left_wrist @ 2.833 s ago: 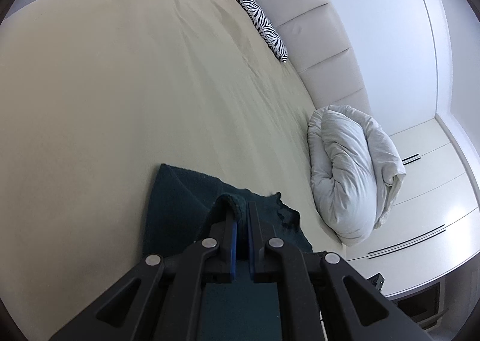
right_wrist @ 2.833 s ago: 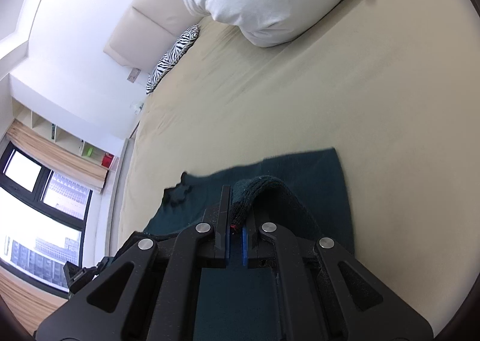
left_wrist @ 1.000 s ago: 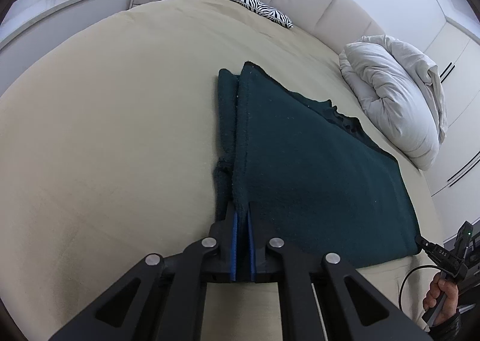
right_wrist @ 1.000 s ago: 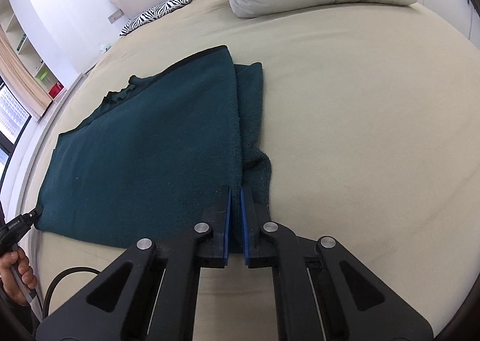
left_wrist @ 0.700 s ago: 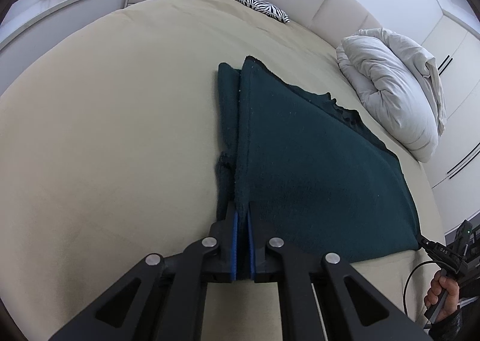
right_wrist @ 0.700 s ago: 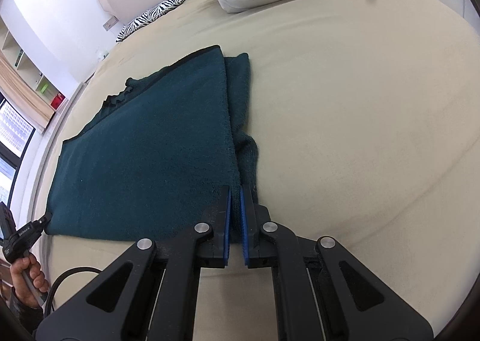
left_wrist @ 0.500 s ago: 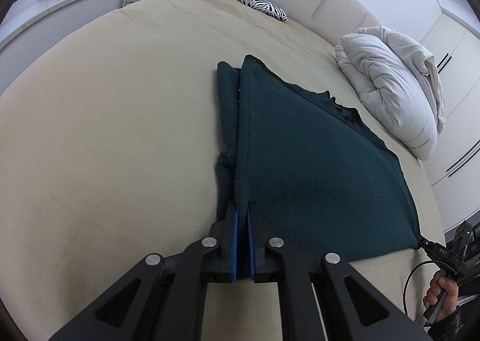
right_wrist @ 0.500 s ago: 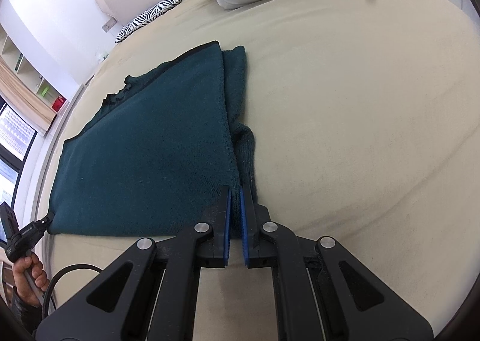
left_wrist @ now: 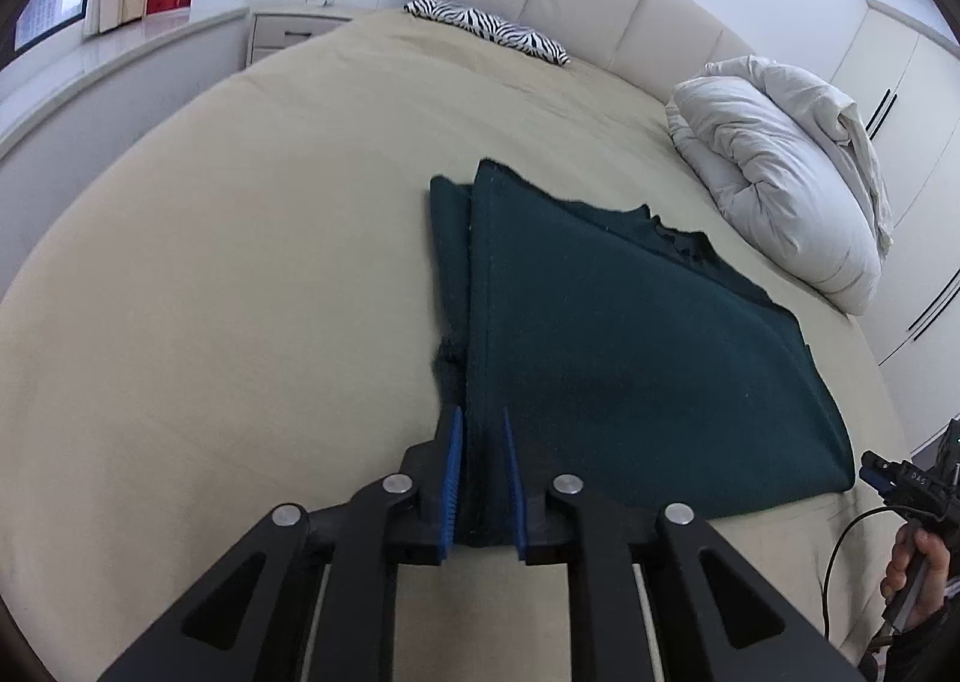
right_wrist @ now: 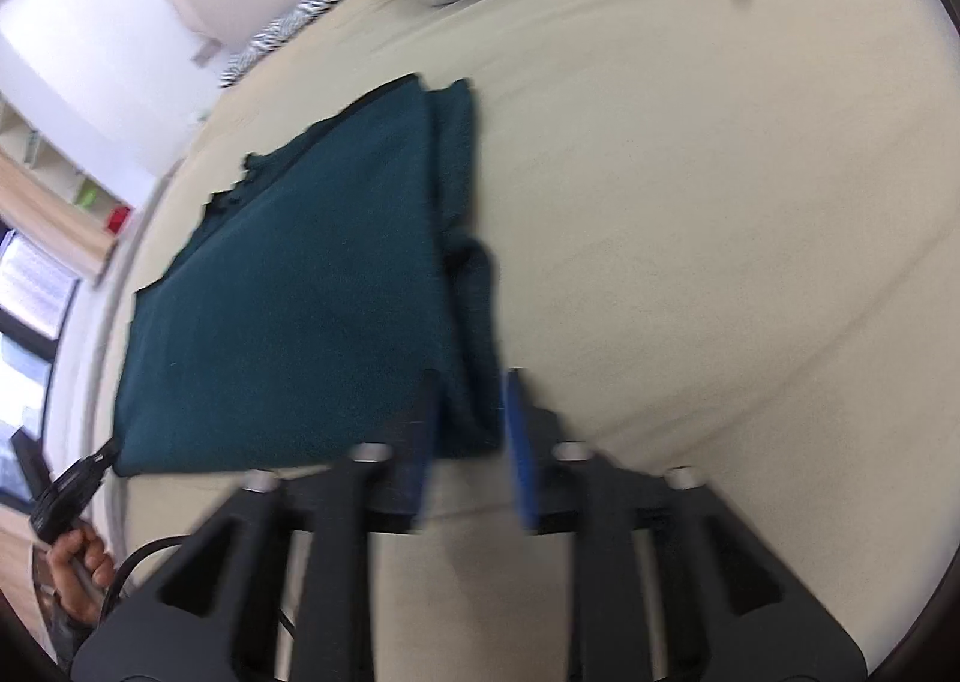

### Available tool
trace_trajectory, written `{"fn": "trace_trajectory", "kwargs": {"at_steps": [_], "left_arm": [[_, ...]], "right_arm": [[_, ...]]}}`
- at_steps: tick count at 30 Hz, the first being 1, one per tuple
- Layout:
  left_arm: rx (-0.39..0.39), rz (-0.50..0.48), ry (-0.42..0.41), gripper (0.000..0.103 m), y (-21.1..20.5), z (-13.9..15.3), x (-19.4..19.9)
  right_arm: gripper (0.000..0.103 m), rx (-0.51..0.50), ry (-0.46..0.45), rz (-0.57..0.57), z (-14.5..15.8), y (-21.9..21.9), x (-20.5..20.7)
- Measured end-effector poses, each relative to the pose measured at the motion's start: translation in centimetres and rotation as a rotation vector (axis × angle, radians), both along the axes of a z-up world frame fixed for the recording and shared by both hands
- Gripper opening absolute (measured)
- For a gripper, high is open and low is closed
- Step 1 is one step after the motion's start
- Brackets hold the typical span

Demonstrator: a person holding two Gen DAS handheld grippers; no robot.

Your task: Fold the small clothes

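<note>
A dark green knit garment lies flat on the beige bed, folded so a top layer covers a narrower lower layer. My left gripper is at its near left corner, jaws parted, with the cloth edge loose between the blue pads. In the right wrist view the same garment lies ahead, and my right gripper is open around its near right corner. That view is motion-blurred. The other gripper shows at the garment's far corner in each view.
A white rolled duvet lies at the bed's right side by the cream headboard. A zebra-print pillow lies at the head. A nightstand and window ledge are left; white wardrobes are right.
Both grippers were shut on the garment's near corners and have opened, letting the cloth go. The garment now lies flat on the bed. The right gripper is moving.
</note>
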State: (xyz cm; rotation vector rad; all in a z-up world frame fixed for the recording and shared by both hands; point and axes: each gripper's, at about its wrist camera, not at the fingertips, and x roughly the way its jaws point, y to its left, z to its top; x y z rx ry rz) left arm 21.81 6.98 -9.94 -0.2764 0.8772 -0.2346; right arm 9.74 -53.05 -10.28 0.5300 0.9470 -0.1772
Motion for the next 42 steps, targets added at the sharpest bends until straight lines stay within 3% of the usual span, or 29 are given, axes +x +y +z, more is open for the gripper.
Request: {"fn": "trace_trajectory", "kwargs": {"at_steps": [4,11,13,15,19,21,22,23,27,30,34,37,39,41,42], "left_arm": [[-0.002,0.015,-0.064,0.040,-0.9,1.8,1.6],[0.058,-0.061,-0.118,0.041,-7.0,1.4,6.5],[0.087,-0.063,-0.143,0.043,-8.5,1.5,8.1],[0.118,-0.069,-0.153,0.048,-9.9,1.4,9.6],[0.203,-0.082,-0.117,0.049,-11.7,-1.2,12.5],[0.197,-0.087,-0.096,0.049,-11.4,-2.7,13.4],[0.156,-0.087,-0.092,0.049,-10.8,-3.1,13.7],[0.114,-0.079,-0.092,0.049,-10.2,-3.3,14.0],[0.050,-0.061,-0.091,0.048,-9.1,-3.8,14.5],[0.033,-0.063,-0.096,0.048,-8.7,-3.9,14.4],[-0.009,-0.058,-0.082,0.048,-8.1,-3.9,14.3],[0.033,-0.031,-0.059,0.049,-7.9,-3.1,13.3],[0.082,-0.013,-0.042,0.049,-7.6,-2.5,11.5],[0.072,-0.001,-0.042,0.052,-7.2,-2.0,9.1],[0.069,-0.017,-0.051,0.054,-7.3,-1.7,7.5]], "right_arm": [[0.044,-0.101,-0.068,-0.023,3.5,0.7,0.2],[0.044,0.046,-0.207,0.242,4.5,6.9,8.7],[0.044,0.087,-0.199,0.289,3.7,9.1,11.9],[0.044,0.202,-0.200,0.336,2.3,10.9,15.0],[0.044,0.343,-0.134,0.361,-1.8,13.5,20.3],[0.038,0.358,-0.115,0.329,-3.7,13.3,21.4],[0.032,0.397,-0.149,0.304,-4.5,12.1,21.6],[0.023,0.436,-0.170,0.276,-5.1,10.9,21.4],[0.004,0.585,-0.263,0.087,-7.5,4.3,19.3],[0.006,0.587,-0.362,-0.028,-7.5,0.7,16.1],[0.006,0.486,-0.401,-0.054,-6.9,-0.6,13.4],[0.005,0.455,-0.409,-0.130,-6.8,-2.3,11.1],[0.013,0.396,-0.357,-0.215,-6.2,-3.6,8.5],[0.017,0.403,-0.343,-0.212,-5.4,-3.4,6.9],[0.025,0.385,-0.339,-0.185,-4.6,-2.3,6.2]]}}
